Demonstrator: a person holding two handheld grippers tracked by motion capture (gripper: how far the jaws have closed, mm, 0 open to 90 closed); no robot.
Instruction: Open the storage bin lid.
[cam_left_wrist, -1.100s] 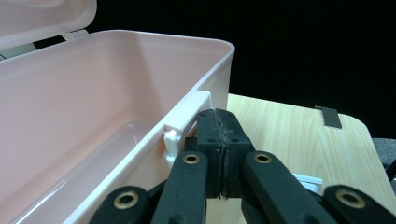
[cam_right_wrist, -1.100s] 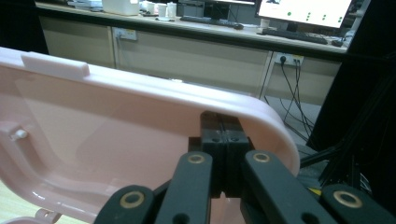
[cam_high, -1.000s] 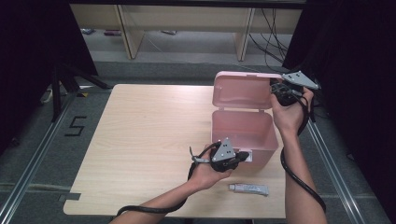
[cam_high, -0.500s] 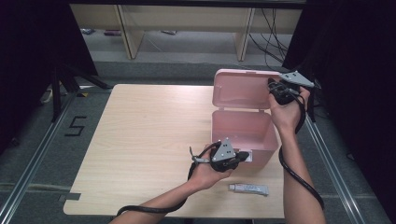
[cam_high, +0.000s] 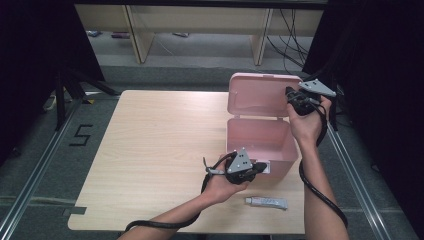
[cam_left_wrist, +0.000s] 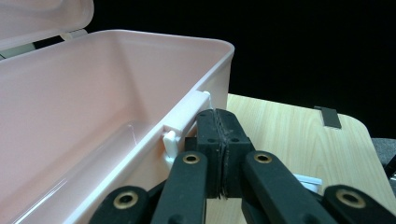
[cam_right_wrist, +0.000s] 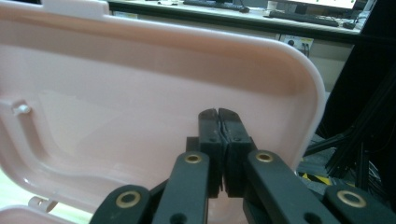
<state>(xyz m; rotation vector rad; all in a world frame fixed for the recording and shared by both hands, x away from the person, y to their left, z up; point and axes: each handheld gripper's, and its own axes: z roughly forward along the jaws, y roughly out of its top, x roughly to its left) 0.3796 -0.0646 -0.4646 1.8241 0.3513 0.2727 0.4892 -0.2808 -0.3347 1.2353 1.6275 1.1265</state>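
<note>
On wooden table (cam_high: 150, 150); pink box (cam_high: 260, 140)

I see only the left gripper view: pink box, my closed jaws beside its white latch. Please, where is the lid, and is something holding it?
Observer: The lid stands raised behind the pink box; the right gripper, jaws shut, is at the lid's inner face.
Operator: Is anything inside the box?
Observer: In the high view the part of its inside that I see looks empty.
Operator: Anything else on the table?
Observer: A small tube lies on the table, in front of the box, near the left gripper.
</note>
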